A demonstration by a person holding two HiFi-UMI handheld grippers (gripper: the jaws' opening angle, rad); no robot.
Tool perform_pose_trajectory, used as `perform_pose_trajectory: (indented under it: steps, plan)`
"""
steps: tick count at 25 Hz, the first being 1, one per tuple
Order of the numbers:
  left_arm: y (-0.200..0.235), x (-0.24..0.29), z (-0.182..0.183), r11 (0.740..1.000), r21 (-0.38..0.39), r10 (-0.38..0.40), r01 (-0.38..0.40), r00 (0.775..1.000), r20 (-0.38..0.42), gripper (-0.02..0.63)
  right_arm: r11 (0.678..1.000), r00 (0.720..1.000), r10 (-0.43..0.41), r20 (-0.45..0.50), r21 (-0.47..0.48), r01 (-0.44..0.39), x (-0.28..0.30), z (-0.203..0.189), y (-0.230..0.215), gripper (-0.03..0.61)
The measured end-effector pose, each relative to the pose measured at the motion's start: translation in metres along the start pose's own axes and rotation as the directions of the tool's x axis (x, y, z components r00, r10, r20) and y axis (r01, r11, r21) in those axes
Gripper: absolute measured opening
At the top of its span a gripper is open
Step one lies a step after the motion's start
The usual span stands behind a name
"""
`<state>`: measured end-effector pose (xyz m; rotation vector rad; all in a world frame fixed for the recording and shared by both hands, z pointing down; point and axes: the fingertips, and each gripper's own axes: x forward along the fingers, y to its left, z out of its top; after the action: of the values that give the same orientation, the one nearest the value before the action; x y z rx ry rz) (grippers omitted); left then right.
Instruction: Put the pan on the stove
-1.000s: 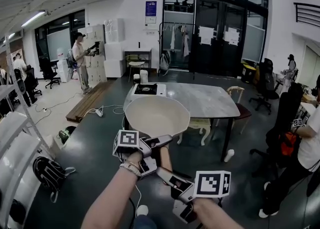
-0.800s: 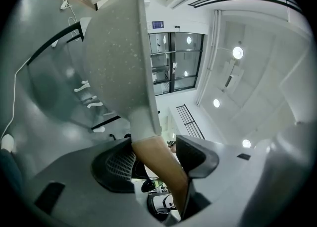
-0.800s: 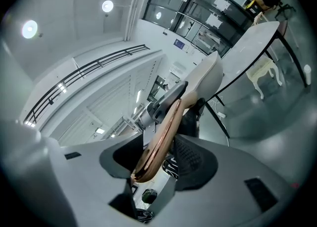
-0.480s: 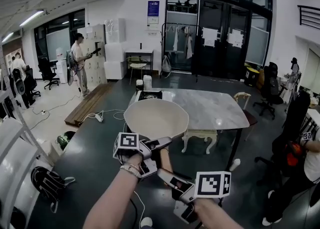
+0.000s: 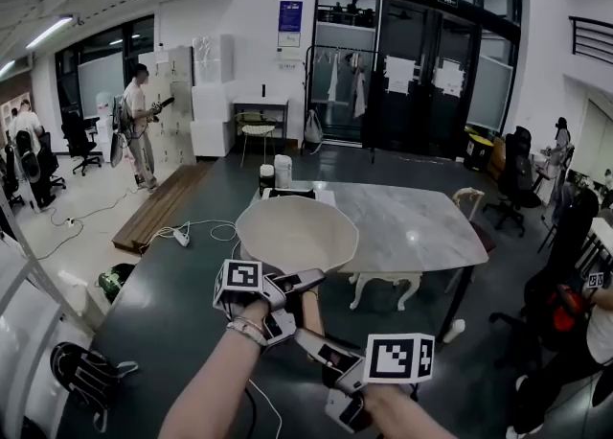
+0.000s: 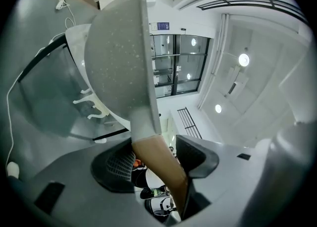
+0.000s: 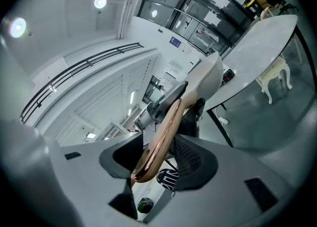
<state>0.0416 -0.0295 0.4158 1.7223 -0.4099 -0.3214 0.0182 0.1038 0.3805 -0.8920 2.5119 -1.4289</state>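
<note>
I carry a cream pan [image 5: 297,231] in the air, in front of the marble table [image 5: 412,221]. Its wooden handle [image 5: 312,311] points back toward me. My left gripper [image 5: 299,284] is shut on the handle close to the bowl. Behind it, my right gripper [image 5: 321,349] is shut on the handle's end. A small black-topped stove [image 5: 286,194] sits on the table's near left corner, just beyond the pan. In the left gripper view the handle [image 6: 159,164] lies between the jaws and the pan [image 6: 119,52] fills the top. In the right gripper view the handle [image 7: 161,139] runs between the pads toward the pan [image 7: 210,77].
A white chair [image 5: 388,284] stands under the table and another [image 5: 469,202] at its right. Cables [image 5: 187,234] and a wooden platform [image 5: 158,207] lie on the dark floor at left. People stand at the far left [image 5: 134,130] and at the right edge [image 5: 589,322].
The table and stove have drawn nearer and shifted slightly in view as I move forward with the pan. Both grippers keep their hold on the handle.
</note>
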Motion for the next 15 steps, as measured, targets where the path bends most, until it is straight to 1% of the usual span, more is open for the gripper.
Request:
perform_pose_trajectory:
  steps: [7,12,15]
  plan:
    - [0.005,0.000,0.051,1.000,-0.015,-0.002,0.002,1.000,-0.016,0.258,1.000,1.000,-0.013,0.013,0.006,0.013,0.043,0.030,-0.002,0.206]
    - [0.011,0.005,0.072,0.999,-0.021,-0.027,0.027,1.000,0.002,0.258,1.000,1.000,-0.015,0.023,0.003,0.015,0.058,0.041,-0.010,0.206]
    - [0.016,0.012,0.084,1.000,-0.022,-0.016,0.016,1.000,0.002,0.258,1.000,1.000,-0.018,0.015,-0.002,0.018,0.065,0.053,-0.017,0.206]
